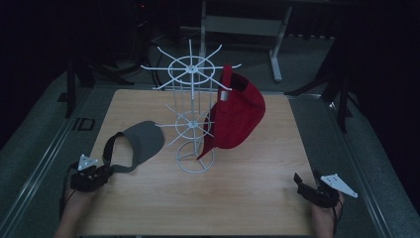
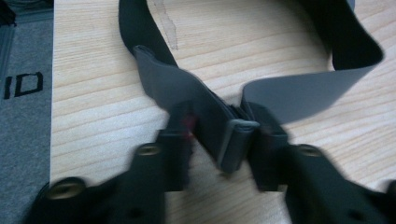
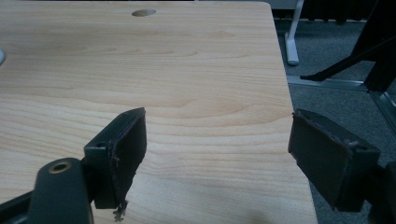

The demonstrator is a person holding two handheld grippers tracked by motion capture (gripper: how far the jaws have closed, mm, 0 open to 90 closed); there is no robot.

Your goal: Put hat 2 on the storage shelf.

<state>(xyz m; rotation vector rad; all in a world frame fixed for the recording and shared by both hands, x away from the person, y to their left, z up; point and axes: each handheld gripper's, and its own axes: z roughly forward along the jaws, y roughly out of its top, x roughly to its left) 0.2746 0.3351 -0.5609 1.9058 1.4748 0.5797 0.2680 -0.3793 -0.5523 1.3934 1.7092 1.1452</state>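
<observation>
The left tool (image 2: 219, 140) is pinching the black strap (image 2: 219, 126) of the grey fabric sun visor (image 1: 141, 141), which is lying flat on the pale wooden counter (image 1: 247, 198) just left of the white wire hat stand (image 1: 190, 119); its jaws are closing on the strap's overlapped end, and the pads look to be pressing on it. To do this well, the person is best keeping the grip square across the doubled strap so it cannot slide out, and lifting only once it feels firm, with the brim clear of the stand's lower spokes. The right tool (image 3: 217, 154) is resting near the counter's right front corner, well right of the stand where the red fabric cap (image 1: 237, 114) is hanging, jaws apart and empty.
</observation>
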